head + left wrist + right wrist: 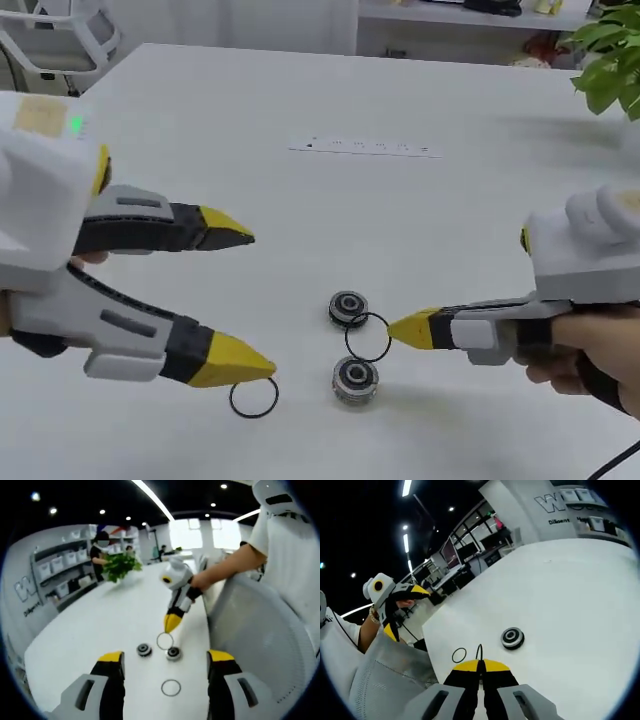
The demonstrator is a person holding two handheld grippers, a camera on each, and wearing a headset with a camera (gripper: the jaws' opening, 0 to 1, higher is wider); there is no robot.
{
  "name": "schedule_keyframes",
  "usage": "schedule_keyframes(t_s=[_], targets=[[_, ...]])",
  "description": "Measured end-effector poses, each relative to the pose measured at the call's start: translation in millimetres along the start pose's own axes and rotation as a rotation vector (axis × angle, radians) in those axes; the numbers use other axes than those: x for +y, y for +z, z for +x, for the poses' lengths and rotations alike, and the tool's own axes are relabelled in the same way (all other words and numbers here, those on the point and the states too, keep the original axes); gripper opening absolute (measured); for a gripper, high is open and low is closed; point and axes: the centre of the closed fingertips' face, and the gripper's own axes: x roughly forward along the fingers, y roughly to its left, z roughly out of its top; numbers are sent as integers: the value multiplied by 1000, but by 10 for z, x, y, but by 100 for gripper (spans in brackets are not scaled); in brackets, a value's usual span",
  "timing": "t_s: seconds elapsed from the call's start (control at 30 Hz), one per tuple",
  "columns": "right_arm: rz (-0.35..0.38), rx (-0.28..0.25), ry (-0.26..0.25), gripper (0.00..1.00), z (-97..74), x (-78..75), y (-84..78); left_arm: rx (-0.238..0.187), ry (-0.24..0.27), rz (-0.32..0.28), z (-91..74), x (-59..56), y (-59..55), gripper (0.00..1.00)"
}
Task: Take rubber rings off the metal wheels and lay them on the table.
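**A:** Where is the right gripper [393, 330]?

**B:** At the right of the bench [450, 230], pointing left. Its jaws are pressed together on a thin black rubber ring [348, 342]. In the right gripper view the ring stands edge-on out of the yellow tips.

**A:** And where does that ring sit?

**B:** Between the far wheel [348, 308] and the near wheel [355, 380], both metal, in the near middle of the bench. In the head view its rim overlaps the far wheel's near edge. I cannot tell whether the two touch.

**A:** What about the left gripper [264, 302]?

**B:** It is left of the wheels and points right, with its jaws spread wide and nothing between them. The left gripper view looks straight along the jaws at both wheels and at the right gripper beyond them.

**A:** Is any ring lying on the bench?

**B:** One. A second ring [233, 400] lies flat on the bench, left of the near wheel. In the head view it is just beside the left gripper's nearer yellow tip. In the left gripper view it lies between the two jaws, nearer than the wheels.

**A:** Anything else around?

**B:** A flat white strip [365, 148] lies well apart from the wheels, on the far part of the bench. Green plant [612, 60] leaves hang in at the far right corner. A white chair [60, 35] stands past the far left edge.
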Motion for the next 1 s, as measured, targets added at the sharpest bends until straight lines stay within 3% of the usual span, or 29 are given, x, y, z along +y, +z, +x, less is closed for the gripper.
schedule_keyframes(t_s=[0.27,0.53,0.8,1.0], targets=[[8,-8,18,0,8,46,34,-30,91,-70,-221,77,-109,71],[13,-27,44,0,19,120,101,-51,179,-156,-414,143,-313,79],[0,-26,60,0,43,191,131,-44,207,-205,-454,114,-485,86],[-9,-30,72,0,56,250,176,-25,188,-246,-424,-1,-647,91]])
